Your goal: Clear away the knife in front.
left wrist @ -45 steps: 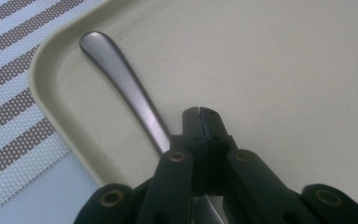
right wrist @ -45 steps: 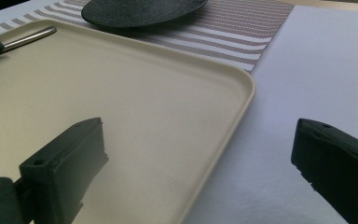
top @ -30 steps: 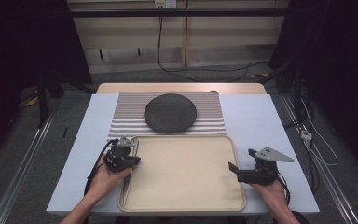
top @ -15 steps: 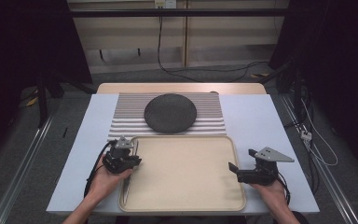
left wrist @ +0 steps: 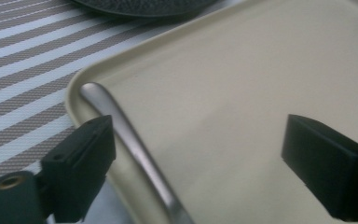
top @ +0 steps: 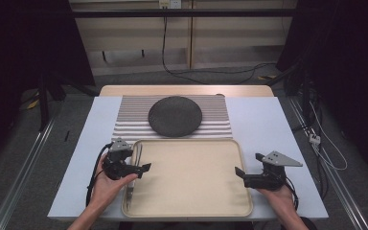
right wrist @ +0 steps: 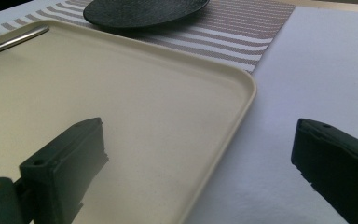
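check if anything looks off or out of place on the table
Nothing is spilled or damaged. The one metal utensil lies along the left rim inside the beige tray, not by the dark plate on the striped mat. The left gripper hovers open over it.

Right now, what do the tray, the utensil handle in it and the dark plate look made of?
Tray: likely plastic, matte beige, with a smooth moulded rounded rim.
Utensil handle: looks like brushed metal, with a grey satin sheen and a soft highlight along it. It lies between the open left tool jaws.
Dark plate: possibly stoneware or textured plastic, with a matte, speckled charcoal surface; I can't tell which.
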Tool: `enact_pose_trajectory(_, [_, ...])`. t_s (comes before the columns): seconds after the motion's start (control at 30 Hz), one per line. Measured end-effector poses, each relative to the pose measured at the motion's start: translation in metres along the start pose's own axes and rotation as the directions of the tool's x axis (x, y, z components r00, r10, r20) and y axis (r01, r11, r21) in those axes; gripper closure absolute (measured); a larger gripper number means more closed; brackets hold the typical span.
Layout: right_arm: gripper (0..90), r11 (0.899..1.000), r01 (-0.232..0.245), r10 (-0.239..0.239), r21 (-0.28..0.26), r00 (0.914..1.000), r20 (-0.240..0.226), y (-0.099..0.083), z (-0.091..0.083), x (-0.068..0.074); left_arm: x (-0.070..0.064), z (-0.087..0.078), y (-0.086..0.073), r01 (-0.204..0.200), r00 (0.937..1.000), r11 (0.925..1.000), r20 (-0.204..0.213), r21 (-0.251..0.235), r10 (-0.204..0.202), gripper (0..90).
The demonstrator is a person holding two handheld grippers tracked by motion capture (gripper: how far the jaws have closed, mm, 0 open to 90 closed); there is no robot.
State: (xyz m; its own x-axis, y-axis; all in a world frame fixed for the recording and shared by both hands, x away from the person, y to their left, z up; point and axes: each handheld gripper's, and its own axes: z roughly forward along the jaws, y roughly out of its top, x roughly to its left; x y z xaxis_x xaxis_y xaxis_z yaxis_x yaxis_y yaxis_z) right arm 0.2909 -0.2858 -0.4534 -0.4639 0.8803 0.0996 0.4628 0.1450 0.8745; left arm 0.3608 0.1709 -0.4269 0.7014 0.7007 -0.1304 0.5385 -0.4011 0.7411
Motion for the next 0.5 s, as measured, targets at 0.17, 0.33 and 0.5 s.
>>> enact_pose_trajectory(0.17, [3.0,1.0,-0.002,0.002,-0.001,1.0,-0.002,0.0,0.0,0.0,-0.009,-0.011,0.001,-0.031,0.9988,0.9971,-0.041,-0.07,0.028,6.4])
enact_pose_trajectory(0.33, [3.1,1.0,-0.005,0.005,-0.001,1.0,-0.001,0.0,0.0,0.0,-0.005,-0.022,-0.005,-0.036,0.9943,0.9953,-0.103,-0.09,0.026,6.2])
enact_pose_trajectory(0.5, [3.0,1.0,-0.006,0.006,0.001,1.0,0.001,0.0,0.0,0.0,0.004,-0.029,-0.016,-0.016,0.9878,0.9942,-0.156,-0.106,-0.001,6.2])
